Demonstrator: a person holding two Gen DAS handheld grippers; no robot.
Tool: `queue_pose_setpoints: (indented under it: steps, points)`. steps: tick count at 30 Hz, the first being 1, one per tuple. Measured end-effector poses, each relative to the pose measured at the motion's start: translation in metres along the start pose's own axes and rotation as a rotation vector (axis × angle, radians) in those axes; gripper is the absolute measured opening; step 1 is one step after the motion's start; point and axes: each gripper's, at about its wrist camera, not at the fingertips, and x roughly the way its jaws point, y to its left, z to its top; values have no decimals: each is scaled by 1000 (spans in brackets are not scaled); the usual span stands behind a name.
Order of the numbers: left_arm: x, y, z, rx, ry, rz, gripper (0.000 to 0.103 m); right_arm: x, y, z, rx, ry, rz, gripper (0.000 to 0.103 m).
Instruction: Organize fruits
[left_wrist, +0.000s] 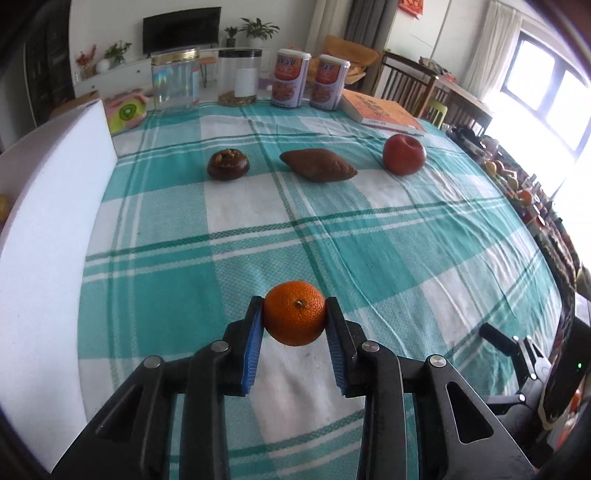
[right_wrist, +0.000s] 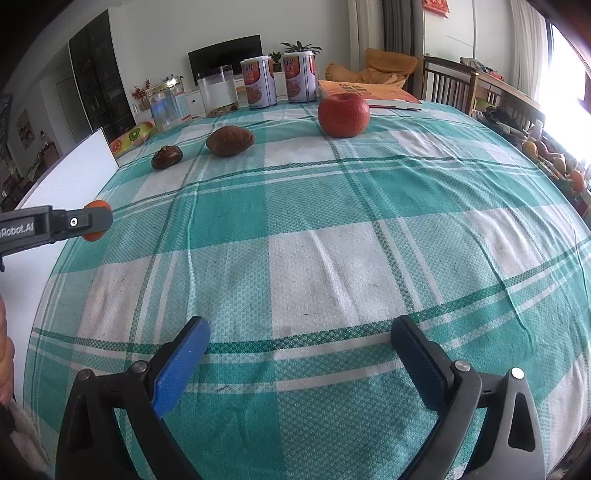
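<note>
- Orange in colour, the tangerine (left_wrist: 295, 317) sits between the two blue pads (left_wrist: 252, 354) of the left gripper (left_wrist: 295, 332); both pads touch its sides, so the gripper is closed on the fruit, near the front of the table.
- From the right wrist view the same gripper comes in from the left edge, and only small parts of the tangerine (right_wrist: 96, 205) show above and below its black finger.
- The right gripper (right_wrist: 299, 354) has its fingers wide apart and holds nothing; it is over the checked tablecloth (right_wrist: 332, 258), but it cannot be told if it touches the cloth.
- Farther back on the cloth three things lie in a row, well apart from each other: a dark brown round thing (left_wrist: 228, 165) on the left, a sweet potato (left_wrist: 318, 165) in the middle, and a red apple (left_wrist: 403, 154) on the right.
- Behind this row, at the far edge of the table, stand a clear jar with gold lid (left_wrist: 176, 79), a second clear jar (left_wrist: 238, 77) with some brown material at its bottom, and two cans (left_wrist: 290, 78) with orange labels.
- An orange book (left_wrist: 384, 112) lies flat to the right of the cans.
- A white foam board (left_wrist: 48, 206) stands along the left side of the table.
</note>
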Motion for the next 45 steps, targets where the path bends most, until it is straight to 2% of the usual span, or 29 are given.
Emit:
queue_pose_setpoints:
  steps: [3, 8, 9, 11, 12, 16, 22, 40, 43, 45]
  points:
    - [-5, 0, -27, 15, 24, -4, 33, 0, 0, 0, 0, 0, 0, 98]
    - [8, 14, -46, -6, 18, 64, 37, 0, 0, 0, -1, 0, 0, 98]
    - [8, 17, -47, -16, 1, 71, 43, 0, 0, 0, -1, 0, 0, 98]
    - [9, 19, -48, -10, -24, 110, 65, 0, 0, 0, 0, 0, 1, 98]
    - [10, 20, -48, -9, -28, 140, 82, 0, 0, 0, 1, 0, 2, 98]
    - [18, 22, -52, 21, -38, 205, 92, 0, 0, 0, 0, 0, 1, 98]
    - [19, 26, -53, 2, -32, 210, 96, 0, 0, 0, 0, 1, 1, 98]
    - [19, 28, -53, -1, -32, 216, 98, 0, -1, -1, 0, 8, 14, 100]
    - [20, 28, -53, 0, -32, 216, 98, 4, -5, 13, 26, 59, 55, 100]
    - [20, 27, -53, 0, -32, 217, 98, 11, -1, 39, -2, 85, 93, 100]
